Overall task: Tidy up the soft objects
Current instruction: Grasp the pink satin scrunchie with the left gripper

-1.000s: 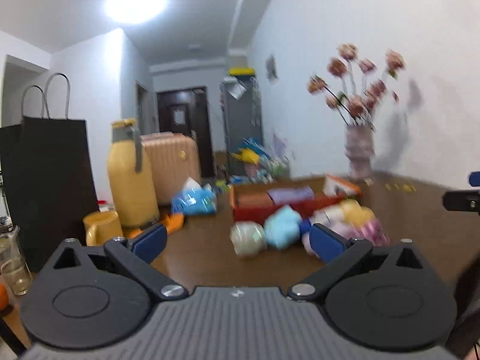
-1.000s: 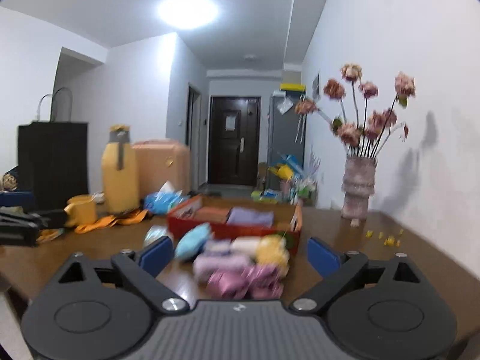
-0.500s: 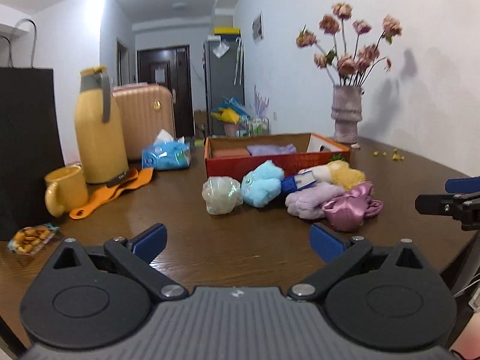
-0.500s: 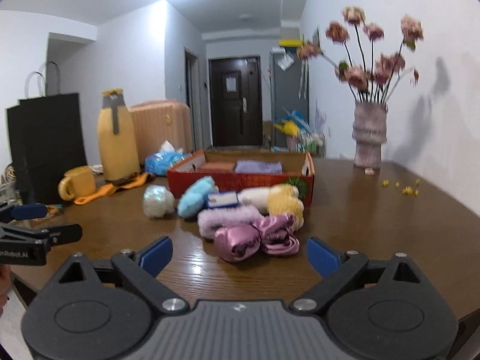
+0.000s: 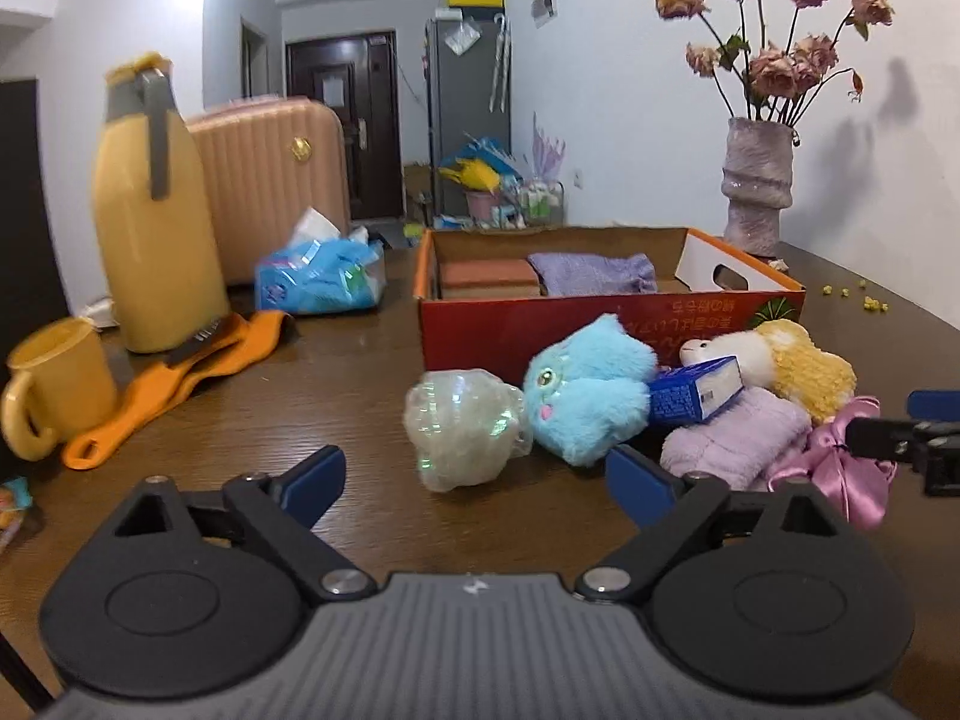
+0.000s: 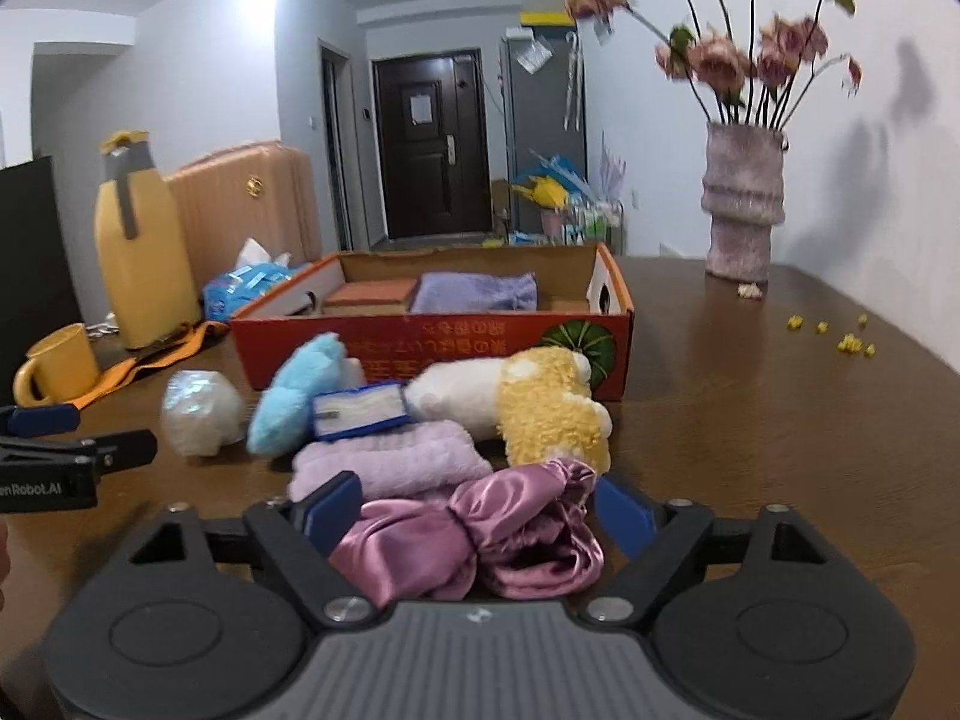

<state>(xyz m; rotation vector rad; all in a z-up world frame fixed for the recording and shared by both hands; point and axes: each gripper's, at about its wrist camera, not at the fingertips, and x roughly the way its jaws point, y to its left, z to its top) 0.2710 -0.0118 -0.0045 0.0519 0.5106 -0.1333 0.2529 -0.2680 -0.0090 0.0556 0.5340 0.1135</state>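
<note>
since the soft things lie heaped before the red box [image 6: 432, 339], my right gripper [image 6: 477, 513] is closing round the pink satin cloth [image 6: 474, 531] at lower centre (pads not yet pressing), my left gripper [image 5: 474, 480] gaping, narrowing, empty.

Dark wood table [image 5: 336, 384]: red box [image 5: 600, 324] at 12, soft-toy pile [image 6: 480, 420] in front, yellow jug [image 5: 153, 222], mug [image 5: 57, 384] at 10, vase [image 6: 743, 204] at 2.

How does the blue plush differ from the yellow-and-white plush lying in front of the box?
The blue plush is one colour, a rounded lump; the yellow-and-white plush is two-toned and stretched out longer. The blue one lies at the left of the pile beside the clear wrapped ball; the yellow-and-white one lies at the right, close against the red box. Shared: both are fuzzy, lie outside the box on the table, and flank the small blue carton.
</note>
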